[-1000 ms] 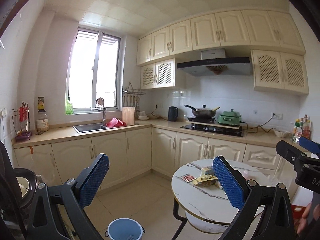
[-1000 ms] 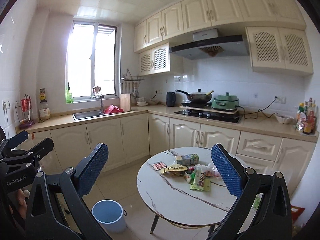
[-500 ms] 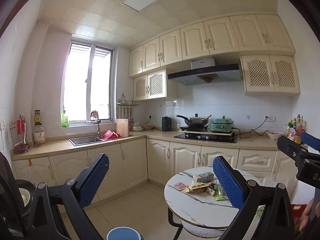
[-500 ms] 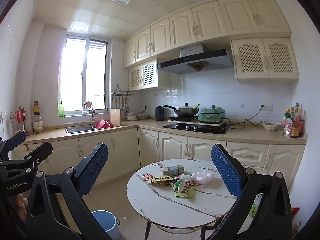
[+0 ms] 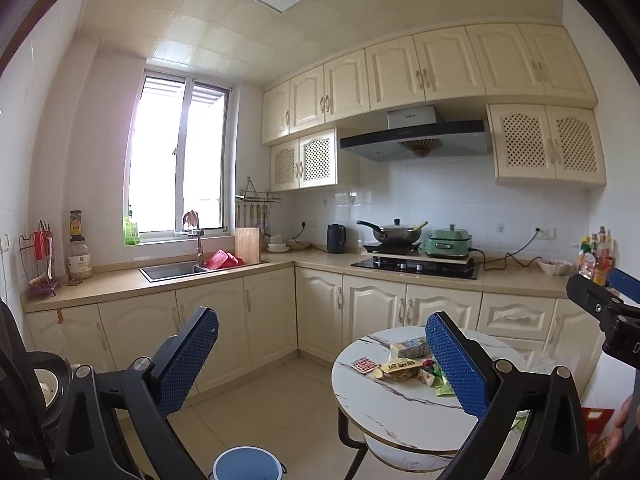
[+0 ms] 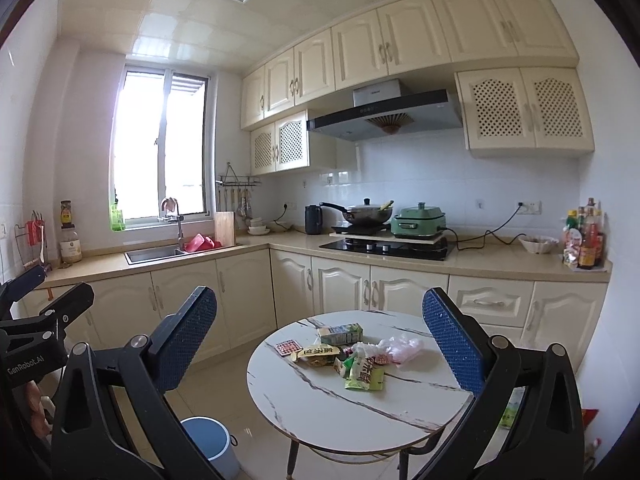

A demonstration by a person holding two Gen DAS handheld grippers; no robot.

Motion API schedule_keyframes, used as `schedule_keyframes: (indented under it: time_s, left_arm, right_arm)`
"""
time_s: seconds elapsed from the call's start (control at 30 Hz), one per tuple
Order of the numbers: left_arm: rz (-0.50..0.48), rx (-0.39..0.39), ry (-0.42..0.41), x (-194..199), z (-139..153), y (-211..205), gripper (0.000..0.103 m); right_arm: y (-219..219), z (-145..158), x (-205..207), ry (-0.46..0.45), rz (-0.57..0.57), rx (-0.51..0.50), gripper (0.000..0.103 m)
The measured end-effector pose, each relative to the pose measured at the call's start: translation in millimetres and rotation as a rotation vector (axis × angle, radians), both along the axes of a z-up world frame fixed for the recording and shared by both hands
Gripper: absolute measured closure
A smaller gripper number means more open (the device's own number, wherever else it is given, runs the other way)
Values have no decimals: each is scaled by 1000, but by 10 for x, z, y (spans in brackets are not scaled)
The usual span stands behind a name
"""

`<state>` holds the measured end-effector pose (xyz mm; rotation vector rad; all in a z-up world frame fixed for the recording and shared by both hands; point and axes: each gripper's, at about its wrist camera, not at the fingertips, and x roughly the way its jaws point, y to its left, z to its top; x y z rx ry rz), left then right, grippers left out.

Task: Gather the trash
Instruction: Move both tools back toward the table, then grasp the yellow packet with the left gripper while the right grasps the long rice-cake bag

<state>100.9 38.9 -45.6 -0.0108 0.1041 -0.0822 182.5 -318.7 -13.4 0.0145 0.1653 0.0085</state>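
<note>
Round worktop (image 6: 320,412) in front of the corner cabinets (image 6: 340,284). On it, a heap of wrappers (image 6: 356,364), with a carton (image 6: 340,334) behind and a bag (image 6: 400,348) to the right. Bucket (image 6: 208,448) on the floor, left of the worktop. Sink (image 6: 154,255) far left, hob (image 6: 386,248) behind.

"GenRobot.AI" in white on the left gripper (image 6: 30,364) body, other packaging print unreadable

Wrappers (image 5: 404,368) on round table (image 5: 400,412), partly hidden
</note>
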Motion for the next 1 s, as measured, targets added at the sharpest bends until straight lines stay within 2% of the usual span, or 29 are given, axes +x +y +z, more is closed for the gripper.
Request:
schedule_keyframes:
  time_s: [0.23,0.43,0.7,1.0]
  left_arm:
    - [-1,5,35,344,83,-120,1]
    - [-29,12,131,882,7,-302,1]
    - [-85,75,291,1903,-126,-891,1]
    - [-129,133,443,3237,-281,-1325,1]
  right_arm:
    - [-158,-177,212,53,-38,7,0]
    - [-430,-483,599,154,-101,15,0]
    - [-932,-1157,1286,328,-141,63,0]
    - [-1048,-2135,2520,593,-50,117,0]
